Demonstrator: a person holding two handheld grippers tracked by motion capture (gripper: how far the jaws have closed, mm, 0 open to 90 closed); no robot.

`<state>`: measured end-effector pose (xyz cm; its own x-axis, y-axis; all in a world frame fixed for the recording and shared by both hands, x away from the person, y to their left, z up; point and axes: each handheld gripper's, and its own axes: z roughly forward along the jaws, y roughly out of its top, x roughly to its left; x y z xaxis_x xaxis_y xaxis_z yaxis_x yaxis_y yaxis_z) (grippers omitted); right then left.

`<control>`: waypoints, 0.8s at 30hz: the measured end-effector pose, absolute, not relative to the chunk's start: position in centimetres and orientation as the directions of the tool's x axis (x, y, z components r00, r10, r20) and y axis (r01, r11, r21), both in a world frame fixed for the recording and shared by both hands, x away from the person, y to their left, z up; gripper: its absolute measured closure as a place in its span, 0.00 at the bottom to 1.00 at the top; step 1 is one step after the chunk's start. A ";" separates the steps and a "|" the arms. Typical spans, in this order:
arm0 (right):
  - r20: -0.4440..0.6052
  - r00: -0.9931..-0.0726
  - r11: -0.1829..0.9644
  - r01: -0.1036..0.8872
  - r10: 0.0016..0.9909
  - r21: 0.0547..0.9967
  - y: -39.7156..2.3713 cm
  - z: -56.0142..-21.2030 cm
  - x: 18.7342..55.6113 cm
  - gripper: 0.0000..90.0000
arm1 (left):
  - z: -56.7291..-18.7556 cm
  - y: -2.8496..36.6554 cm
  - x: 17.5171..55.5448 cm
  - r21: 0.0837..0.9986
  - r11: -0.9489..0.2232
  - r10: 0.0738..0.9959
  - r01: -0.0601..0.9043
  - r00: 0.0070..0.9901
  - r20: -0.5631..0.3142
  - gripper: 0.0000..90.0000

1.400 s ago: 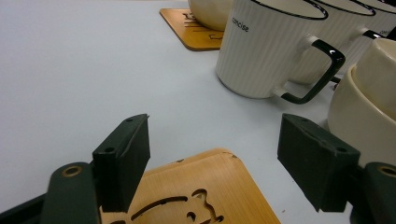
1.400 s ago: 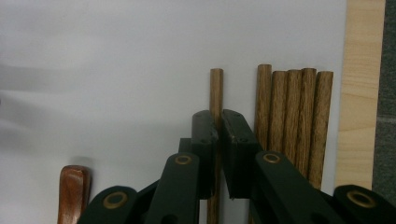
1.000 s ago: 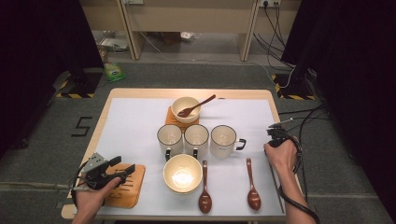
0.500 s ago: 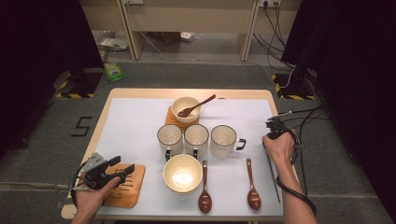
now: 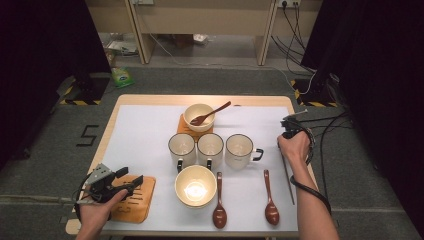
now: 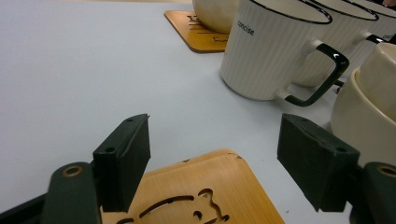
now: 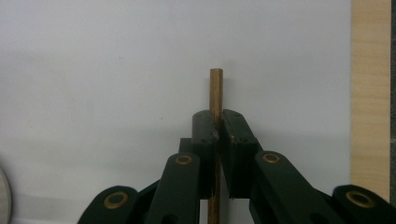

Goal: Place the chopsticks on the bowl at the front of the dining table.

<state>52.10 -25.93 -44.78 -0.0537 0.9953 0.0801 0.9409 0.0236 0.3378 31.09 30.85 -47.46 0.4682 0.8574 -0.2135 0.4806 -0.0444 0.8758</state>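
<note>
**Ana:** Two dark curtains frame the room, one at each side, with grey carpet between them and black-and-yellow striped tape at their feet. Start at the left: what lies there?

**Ben:** On the floor, a white "5" mark [image 5: 88,135] and a green packet [image 5: 120,76]. Then the table [image 5: 109,127], light wood at the rim, covered by a pale white mat [image 5: 145,135]. At its near left corner the left gripper [image 5: 131,181] hovers over a wooden coaster [image 5: 137,202] with a cut-out figure; its jaws stand wide apart, nothing between them.

**Ana:** And the middle?

**Ben:** A cream bowl [image 5: 195,185] near the front edge, three white mugs [image 5: 210,150] in a row behind it, touching or nearly so. Behind those, a second bowl [image 5: 198,116] sits on another coaster [image 5: 182,125] with a brown spoon [image 5: 212,114] resting in it. Two more wooden spoons [image 5: 219,210] lie side by side to the right of the front bowl, handles pointing away.

**Ana:** The right side?

**Ben:** The right gripper [image 7: 217,126] is at the table's right edge, jaws pinched tight on a thin wooden stick [image 7: 215,91], a chopstick by the look of it. In the high view the stick [image 5: 287,175] runs from the hand towards the front edge, over the mat beside the wooden rim.

**Ana:** Behind the table?

**Ben:** A pale wooden desk frame [image 5: 200,20] against the back, cables trailing down at the right.
</note>
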 end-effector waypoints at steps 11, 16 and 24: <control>0.069 -0.045 0.019 0.938 0.997 0.346 -26.0 -44.8 53.3 0.93 | -47.6 30.8 31.1 0.874 -0.047 0.858 0.483 0.468 -0.212 0.28; 0.057 -0.040 0.019 0.942 0.998 0.334 -26.1 -45.2 53.6 0.93 | -47.6 30.8 31.1 0.874 -0.048 0.858 0.483 0.467 -0.212 0.28; 0.045 -0.037 0.020 0.942 0.998 0.334 -25.9 -45.4 53.8 0.93 | -47.6 30.9 31.1 0.874 -0.047 0.858 0.484 0.468 -0.213 0.28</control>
